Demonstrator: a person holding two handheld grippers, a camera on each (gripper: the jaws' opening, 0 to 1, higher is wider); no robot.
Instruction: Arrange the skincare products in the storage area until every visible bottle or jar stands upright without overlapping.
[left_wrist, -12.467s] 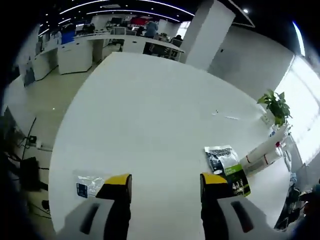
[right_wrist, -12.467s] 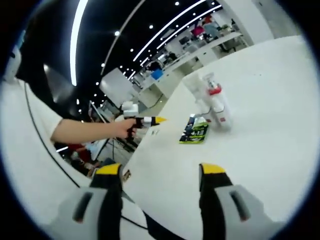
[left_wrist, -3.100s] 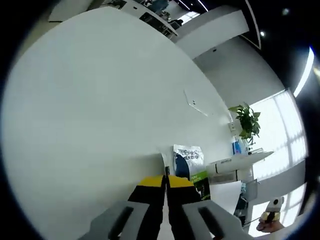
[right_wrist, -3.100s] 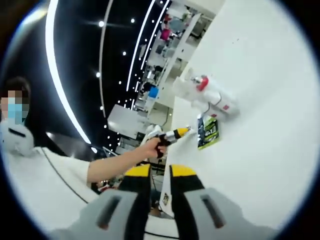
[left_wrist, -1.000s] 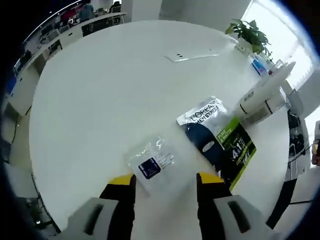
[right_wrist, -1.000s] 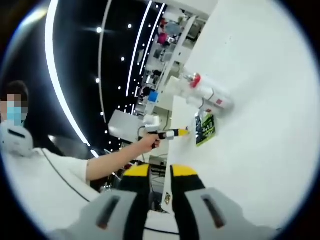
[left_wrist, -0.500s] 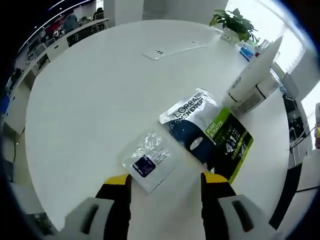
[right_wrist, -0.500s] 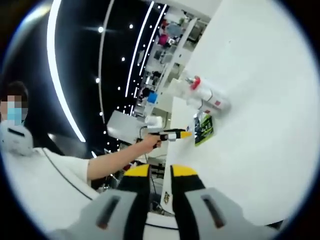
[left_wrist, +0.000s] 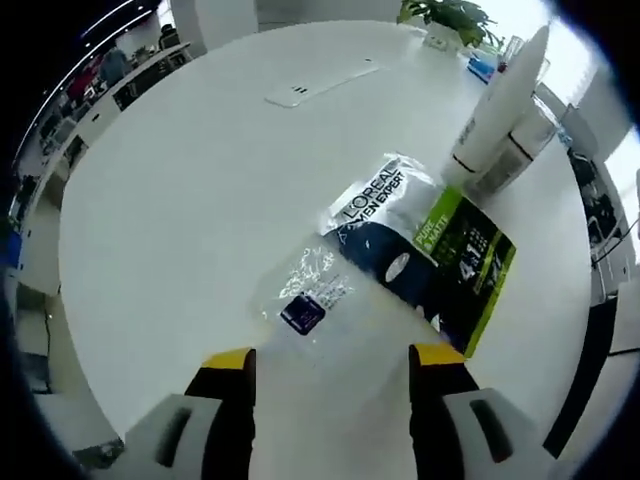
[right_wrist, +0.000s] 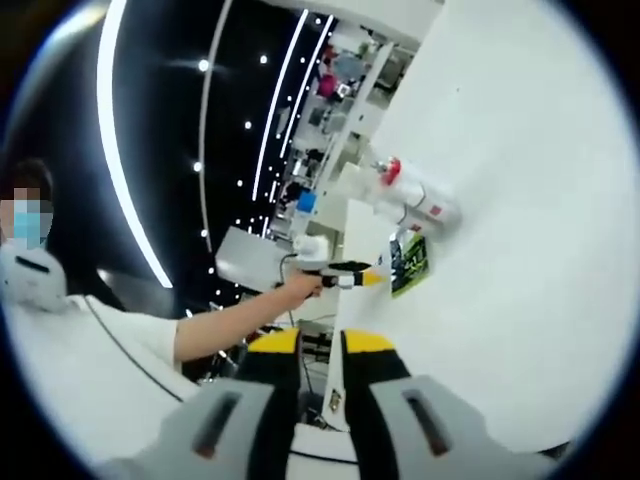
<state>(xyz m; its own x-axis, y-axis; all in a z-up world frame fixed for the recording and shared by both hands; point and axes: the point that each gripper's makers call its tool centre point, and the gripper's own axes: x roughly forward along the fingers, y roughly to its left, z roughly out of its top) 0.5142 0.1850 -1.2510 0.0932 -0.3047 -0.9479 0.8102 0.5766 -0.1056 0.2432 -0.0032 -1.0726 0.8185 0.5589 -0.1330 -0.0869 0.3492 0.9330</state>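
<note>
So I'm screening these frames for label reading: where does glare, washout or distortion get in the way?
Left gripper view: window light washes out the top right around the white bottles, and the clear sachet glints, though the big print on the dark packet reads. Right gripper view: strong fisheye bend, the bright table is blown out, and the packet's label is too small.

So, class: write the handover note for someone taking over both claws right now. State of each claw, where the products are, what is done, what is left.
Left claw: open, empty, poised over the clear sachet at the near side of the white table.
Right claw: shut, jaws together, nothing visibly held, back from the products.
Products: the sachet lies flat beside the dark-and-green packet, also flat. Two white bottles lie on their sides just beyond the packet; one has a red collar.
Done: nothing stands upright yet.
Left: stand both bottles up, apart from each other, and set the sachet and packet so nothing overlaps.
</note>
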